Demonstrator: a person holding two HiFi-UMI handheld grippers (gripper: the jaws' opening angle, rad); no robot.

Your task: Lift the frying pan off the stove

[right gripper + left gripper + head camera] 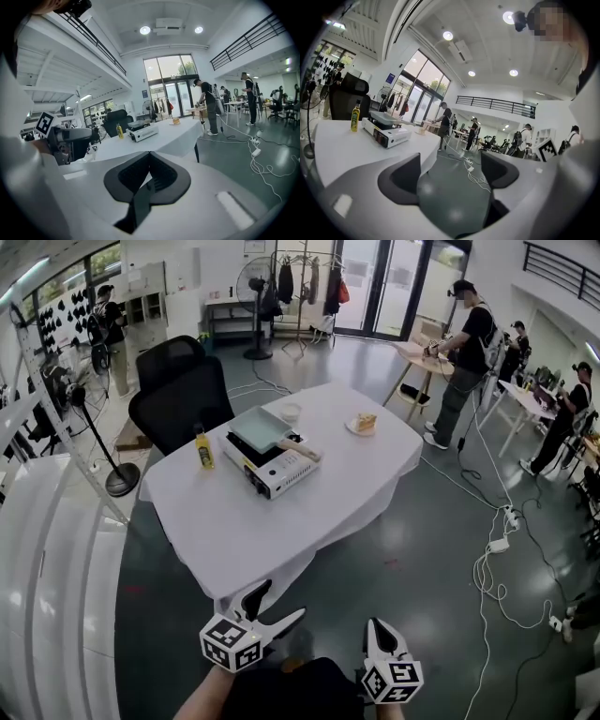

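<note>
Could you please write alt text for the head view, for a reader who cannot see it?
A square frying pan with a wooden handle sits on a portable stove on a white-clothed table, a yellow bottle beside it. At the bottom edge, the left gripper, jaws apart, and the right gripper, jaws together, hang short of the table.

1. Tablecloth [234,521], centre of the head view: white matt cloth, hanging in soft folds.
2. Frying pan [261,427]: pale grey-green, matt inside; its handle [302,452] looks like light wood.
3. Stove [275,474]: smooth white casing, perhaps painted metal.
4. Bottle [203,447]: glossy yellow plastic.
5. Floor [422,549], at right: dark, polished, mirroring light.
6. Left gripper [452,171]: smooth white plastic shell, dark matt pads [401,180].
</note>
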